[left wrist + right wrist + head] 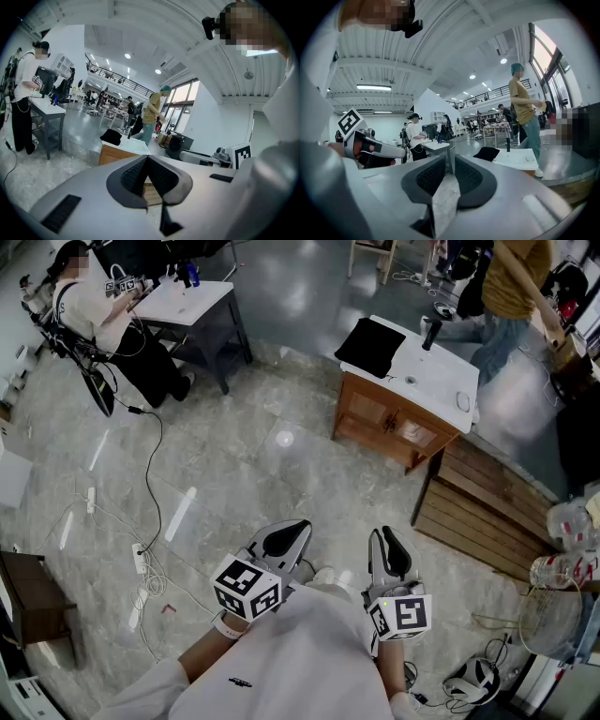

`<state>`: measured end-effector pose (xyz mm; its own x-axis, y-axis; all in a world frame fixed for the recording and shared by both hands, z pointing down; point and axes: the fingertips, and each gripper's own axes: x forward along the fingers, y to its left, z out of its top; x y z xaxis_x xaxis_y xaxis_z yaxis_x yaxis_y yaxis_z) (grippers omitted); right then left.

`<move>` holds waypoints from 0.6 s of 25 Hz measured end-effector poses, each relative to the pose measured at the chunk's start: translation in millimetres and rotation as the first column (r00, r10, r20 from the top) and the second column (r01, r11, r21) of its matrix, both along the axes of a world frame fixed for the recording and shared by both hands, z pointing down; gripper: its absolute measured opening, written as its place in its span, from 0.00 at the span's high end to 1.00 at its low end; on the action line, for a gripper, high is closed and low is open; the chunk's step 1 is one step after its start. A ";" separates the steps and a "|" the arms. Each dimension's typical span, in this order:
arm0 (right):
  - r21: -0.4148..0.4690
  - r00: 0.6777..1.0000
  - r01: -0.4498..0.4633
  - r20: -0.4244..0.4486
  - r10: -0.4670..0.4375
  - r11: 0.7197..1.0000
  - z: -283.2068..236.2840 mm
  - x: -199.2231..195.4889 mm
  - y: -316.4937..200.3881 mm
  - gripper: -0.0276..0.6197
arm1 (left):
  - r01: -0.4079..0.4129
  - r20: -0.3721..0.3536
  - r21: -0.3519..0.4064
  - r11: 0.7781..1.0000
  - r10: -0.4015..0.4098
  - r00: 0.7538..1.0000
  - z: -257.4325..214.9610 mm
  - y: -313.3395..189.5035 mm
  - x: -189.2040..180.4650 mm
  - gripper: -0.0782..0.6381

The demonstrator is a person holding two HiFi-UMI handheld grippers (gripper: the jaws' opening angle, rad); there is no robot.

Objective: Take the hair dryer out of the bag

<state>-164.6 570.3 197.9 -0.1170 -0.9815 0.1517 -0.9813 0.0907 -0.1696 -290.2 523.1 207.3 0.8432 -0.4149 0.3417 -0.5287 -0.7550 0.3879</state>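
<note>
Jaws of the left gripper (pixel 286 538) are sitting pressed together on nothing; the right gripper (pixel 392 549) is holding its own slightly apart, empty. Both are hovering well apart from the black bag (pixel 370 346) lying on the white-topped cabinet (pixel 436 381); no hair dryer is showing, presumably inside. Arriving with jaws together, the left would be shoving the bag off the edge.
</note>
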 end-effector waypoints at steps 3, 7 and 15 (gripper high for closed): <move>0.021 1.000 0.010 -0.009 -0.009 1.000 -2.9 21.5 -1.5 0.84 | 0.008 0.005 0.006 1.000 -0.008 1.000 1.8 1.6 19.9 0.88; 0.019 1.000 0.026 0.017 -0.026 0.999 3.2 40.3 2.6 0.84 | 0.003 0.046 0.003 1.000 -0.003 0.999 11.6 9.3 43.1 0.88; -0.005 0.994 0.016 0.108 -0.015 1.000 23.3 72.8 30.7 0.85 | -0.015 0.095 -0.026 1.000 0.017 0.995 20.4 34.9 76.8 0.88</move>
